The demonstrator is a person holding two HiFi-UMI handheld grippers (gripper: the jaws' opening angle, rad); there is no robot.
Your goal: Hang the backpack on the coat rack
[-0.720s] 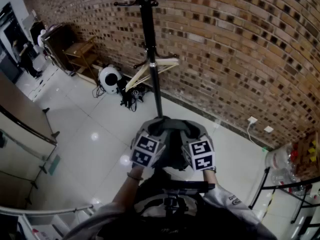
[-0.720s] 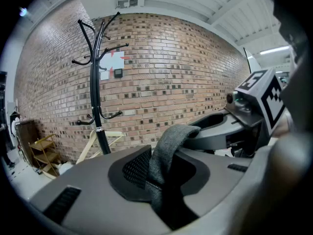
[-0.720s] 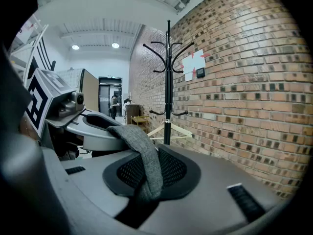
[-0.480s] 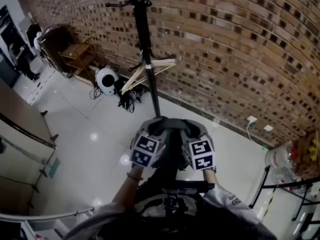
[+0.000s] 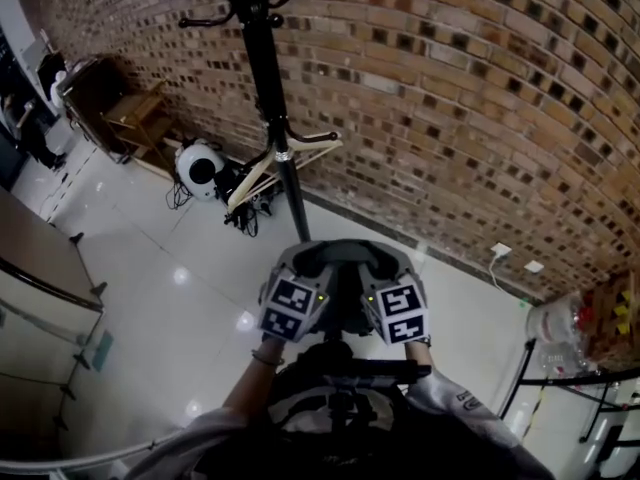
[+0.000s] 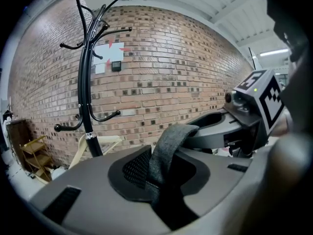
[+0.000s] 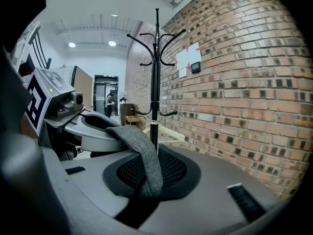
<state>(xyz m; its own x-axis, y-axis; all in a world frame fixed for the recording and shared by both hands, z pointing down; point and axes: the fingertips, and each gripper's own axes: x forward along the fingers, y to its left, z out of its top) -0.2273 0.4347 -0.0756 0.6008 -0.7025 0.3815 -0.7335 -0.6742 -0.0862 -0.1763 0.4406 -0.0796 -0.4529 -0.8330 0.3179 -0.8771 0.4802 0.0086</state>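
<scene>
Far left, on the white floor, sits a round white gadget [image 5: 198, 166] w/ a tangle of black cables [image 5: 250, 203] beside it, both close to the brick wall [image 5: 450, 98]. Next along, the black coat rack [image 5: 270, 98] stands upright just in front of that wall, w/ a pale wooden hanger [image 5: 285, 158] slung at its lower hooks. The person faces the rack, arms out. The left tongs [image 5: 300, 268] are pinched onto a grey strap [image 6: 166, 146], which rises out of the gap btwn them and arches over to the right. The backpack [image 5: 345, 320], dark, hangs under that strap btwn the two marker cubes, close to the person's chest and apart from the rack. The right tongs [image 5: 392, 266] pinch the other end of the same strap, tips nearly meeting the left pair. Further right there's a white socket [image 5: 500, 250] low on the wall.
</scene>
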